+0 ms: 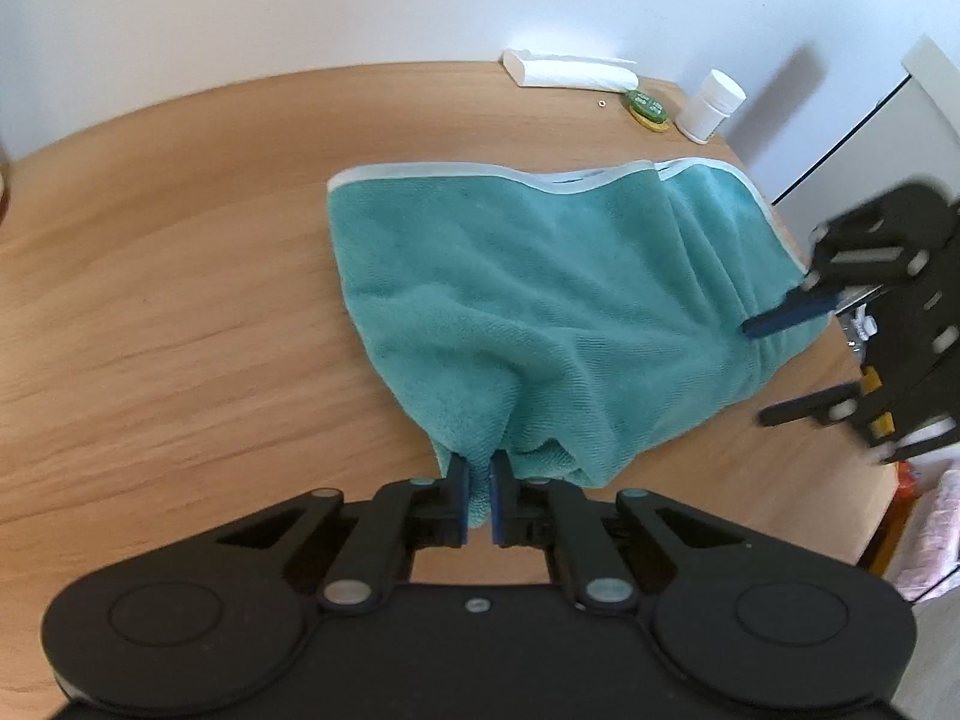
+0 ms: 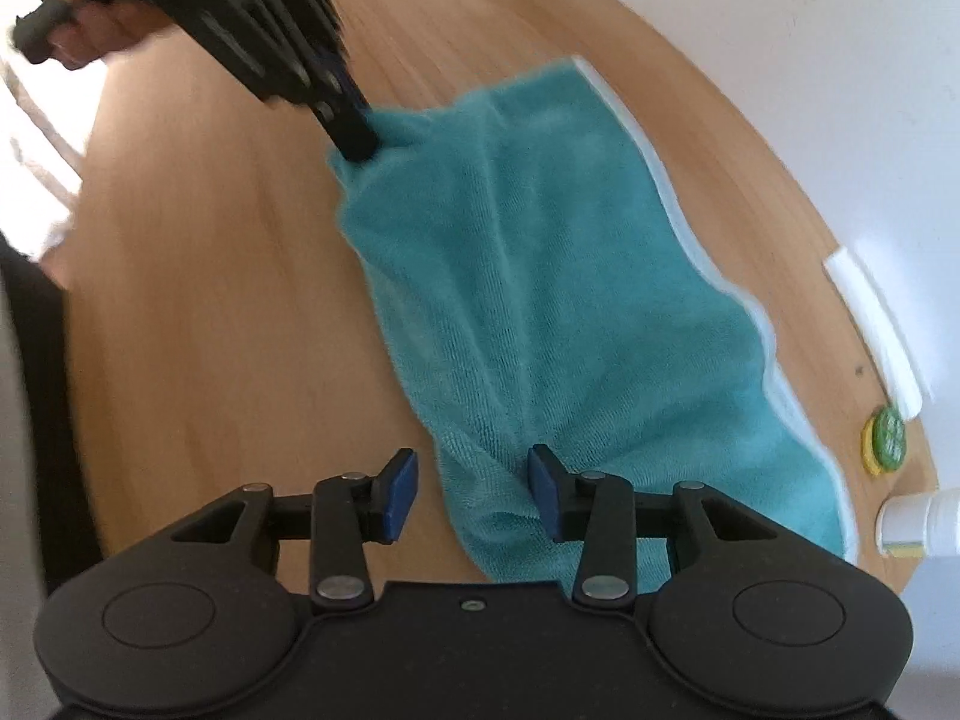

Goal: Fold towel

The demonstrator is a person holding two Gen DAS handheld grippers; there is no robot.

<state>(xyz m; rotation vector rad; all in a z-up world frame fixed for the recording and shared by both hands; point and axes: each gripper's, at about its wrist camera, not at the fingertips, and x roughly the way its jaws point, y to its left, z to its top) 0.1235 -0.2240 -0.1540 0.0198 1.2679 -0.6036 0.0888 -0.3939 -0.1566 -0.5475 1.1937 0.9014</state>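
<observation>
Towel (image 1: 558, 312), teal with a pale hem, lies on a round wooden table (image 1: 180, 300), folded over and rumpled. Its long axis runs between the two grippers: one narrow end bunched at the left gripper (image 1: 478, 501), the other end under the right gripper (image 2: 474, 495). The hemmed long edge faces the wall side of the table; the opposite long edge faces the open tabletop. Creases run lengthwise from each pinched corner.

Left gripper: blue pads (image 1: 459, 498) closed on a bunched corner of the towel, cloth visibly nipped between them. The right wrist view confirms this, showing the same gripper clamped on the far corner (image 2: 360, 138).

Right gripper: jaws spread wide, straddling the towel's near end, one pad (image 2: 543, 492) touching the cloth, the other over bare wood. Nothing is held. Its image in the left view (image 1: 798, 360) is blurred.

Beyond the hem, near the wall: a white folded paper (image 1: 570, 69), a green and yellow disc (image 1: 828, 110), and a white bottle (image 1: 711, 105), all apart from the towel.

A hand (image 2: 90, 30) shows behind the left gripper, blurred.
</observation>
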